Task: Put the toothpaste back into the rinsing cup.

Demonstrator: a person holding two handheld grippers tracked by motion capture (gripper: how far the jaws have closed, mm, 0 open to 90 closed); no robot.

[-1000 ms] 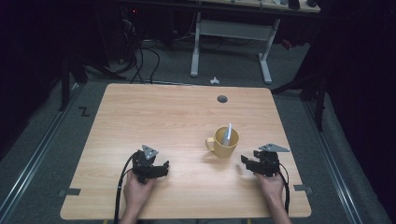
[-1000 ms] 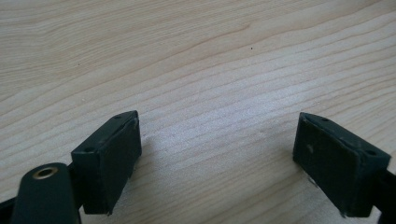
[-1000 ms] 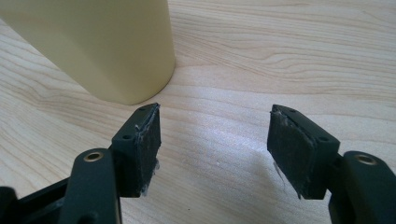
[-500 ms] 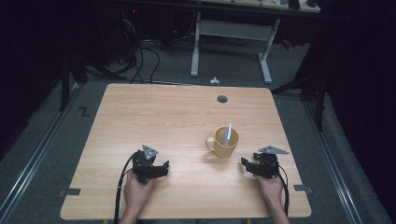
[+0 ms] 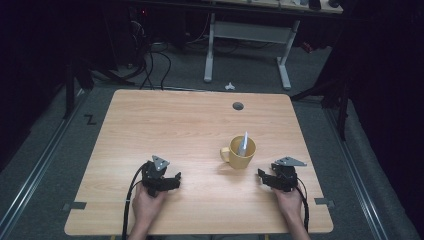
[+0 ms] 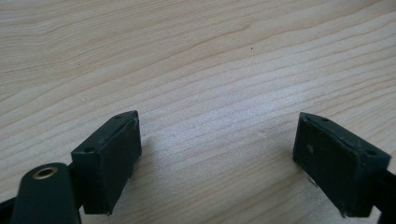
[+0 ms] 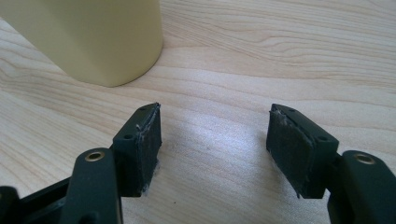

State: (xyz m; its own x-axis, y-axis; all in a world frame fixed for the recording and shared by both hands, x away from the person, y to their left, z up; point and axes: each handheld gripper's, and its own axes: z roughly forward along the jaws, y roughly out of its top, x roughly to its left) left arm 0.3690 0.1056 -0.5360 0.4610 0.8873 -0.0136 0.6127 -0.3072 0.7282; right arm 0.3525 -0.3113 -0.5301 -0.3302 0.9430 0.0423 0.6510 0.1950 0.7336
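A yellow mug (image 5: pixel 239 152) stands upright on the wooden surface (image 5: pixel 165 125), right of its middle, with a pale, slim utensil (image 5: pixel 243 143) leaning inside it and its handle turned toward the left side. The right hand-held gripper (image 5: pixel 262 176) rests low on the surface just beside the mug's base, its jaws parted to a middling width with nothing between them; in the right gripper view the mug's wall (image 7: pixel 93 37) is seen ahead and to the left of the gap. The left hand-held gripper (image 5: pixel 175 179) lies well apart from the mug, jaws spread wide over bare wood.

The step in hand is judged to be the approach to the mug. For a clean grasp, the right jaws should be widened first, since the present gap looks narrower than the mug's body, and then swung so that the mug is centred between the pads. The wall should be met squarely and low, so that the mug is not tipped and the utensil is not shaken out.
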